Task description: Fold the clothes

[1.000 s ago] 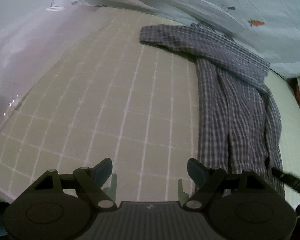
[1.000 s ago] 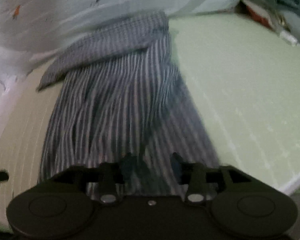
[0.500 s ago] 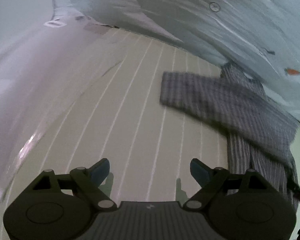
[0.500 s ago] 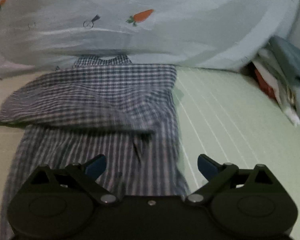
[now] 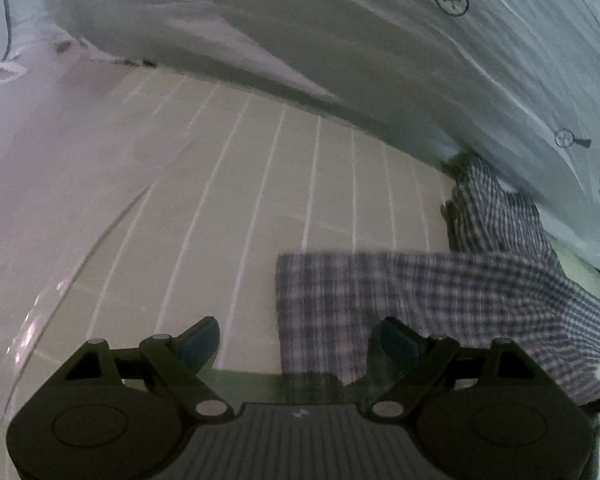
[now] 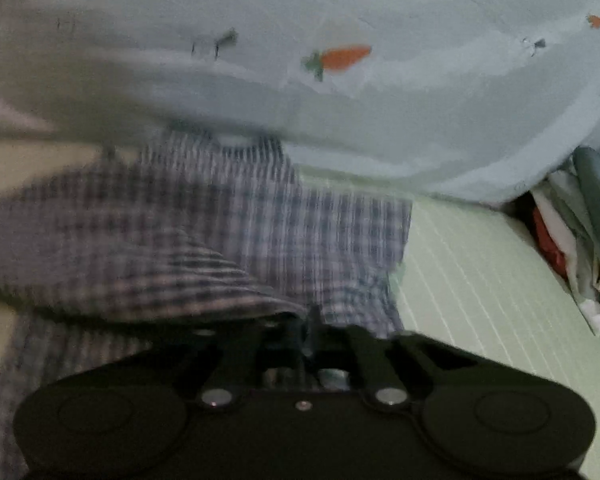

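The checked shirt (image 5: 440,304) lies on the gridded mat (image 5: 260,208) below the carrot-print quilt (image 6: 340,80). Left tool (image 5: 296,340) hangs spread apart over its sleeve end. Right tool (image 6: 306,336) has just snapped together, clamped on a shirt fold.

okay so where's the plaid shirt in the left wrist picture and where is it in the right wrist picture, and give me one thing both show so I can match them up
Left wrist: the plaid shirt fills the lower right, its spread sleeve ending ahead of the open left tool.
Right wrist: the plaid shirt fills the left and centre, right above the shut right tool.
Shared landmark: the pale blue carrot-print bedding along the top of both.
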